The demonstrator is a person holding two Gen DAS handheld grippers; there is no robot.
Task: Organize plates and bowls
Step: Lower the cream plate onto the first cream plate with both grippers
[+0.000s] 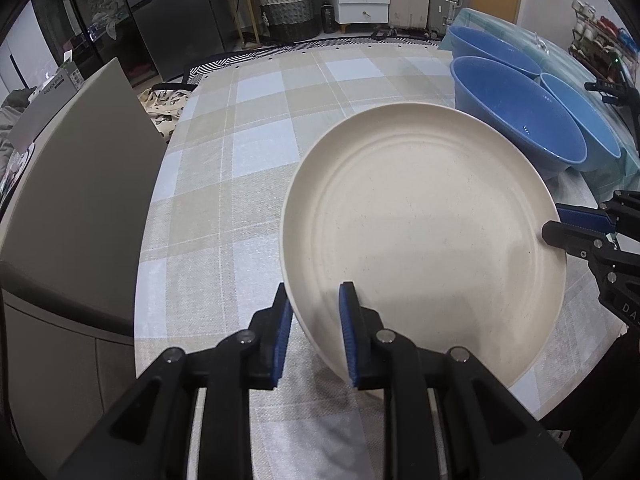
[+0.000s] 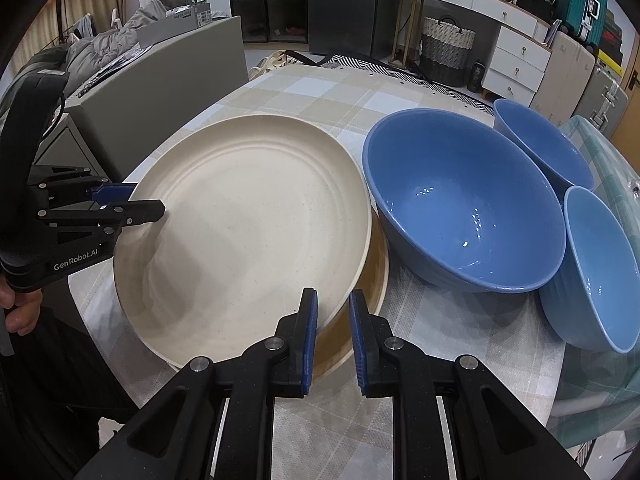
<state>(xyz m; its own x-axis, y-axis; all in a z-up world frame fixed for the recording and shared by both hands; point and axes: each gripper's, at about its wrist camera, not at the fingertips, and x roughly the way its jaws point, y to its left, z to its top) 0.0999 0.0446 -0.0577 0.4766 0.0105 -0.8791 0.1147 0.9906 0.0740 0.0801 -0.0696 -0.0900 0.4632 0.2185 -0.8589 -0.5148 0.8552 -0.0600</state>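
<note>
Both tongs clamp the cream plate (image 2: 248,232): left gripper (image 1: 316,336) and right gripper (image 2: 333,334) pinch opposite rims, likely sharing its weight to seat it level on the lower plate (image 2: 360,320) near the table (image 1: 260,128) front edge, beside blue bowls (image 2: 464,200).

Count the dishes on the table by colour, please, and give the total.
Cream plates: 2, the top plate stacked on a lower plate of which only the rim shows
Blue bowls: 3, the large bowl, the far bowl and the near bowl
Total: 5
</note>
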